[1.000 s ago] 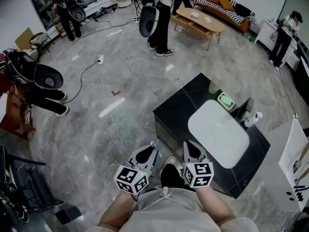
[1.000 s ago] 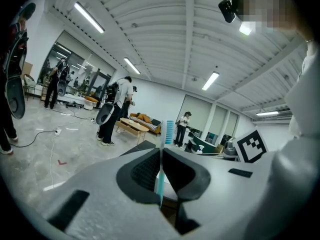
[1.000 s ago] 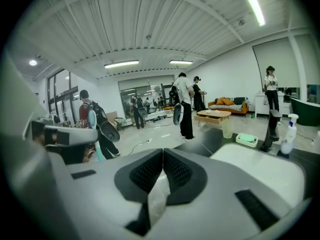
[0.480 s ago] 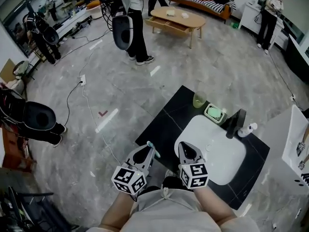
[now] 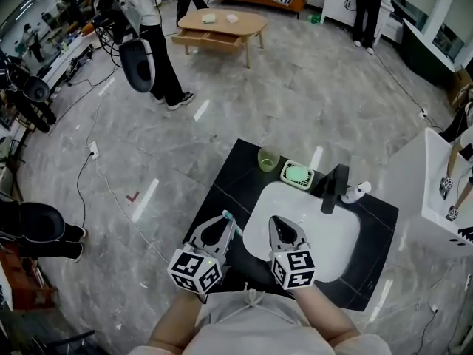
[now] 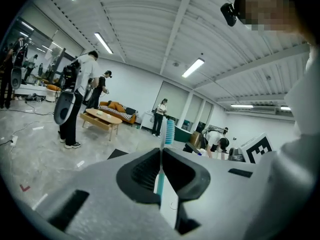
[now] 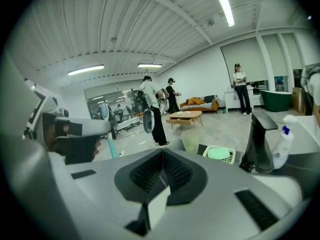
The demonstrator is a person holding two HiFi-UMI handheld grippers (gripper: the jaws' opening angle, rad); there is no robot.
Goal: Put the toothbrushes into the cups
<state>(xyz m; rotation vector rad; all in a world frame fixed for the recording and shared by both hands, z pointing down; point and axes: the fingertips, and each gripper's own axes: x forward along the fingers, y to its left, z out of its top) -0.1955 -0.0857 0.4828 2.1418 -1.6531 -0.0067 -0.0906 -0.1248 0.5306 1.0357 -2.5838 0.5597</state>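
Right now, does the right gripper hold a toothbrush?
No, in its own view the right gripper has its jaws shut together with nothing between them.

Your toothbrush (image 6: pixel 159 176) has a teal handle and blue-and-white bristles. The cup (image 5: pixel 267 159) is pale see-through green, and the soap dish (image 5: pixel 284 172) white with mint green inside. Your bench (image 5: pixel 230 180) is black with thin pale veins, the sink (image 5: pixel 329 235) white and the tap (image 5: pixel 330 191) black. Your left gripper (image 5: pixel 222 221) and right gripper (image 5: pixel 277 222) are grey with black-and-white marker cubes.

Open counter (image 5: pixel 233 183) toward cup (image 5: pixel 267 159); soap dish (image 5: pixel 296 174), faucet (image 5: pixel 332 188) beside.
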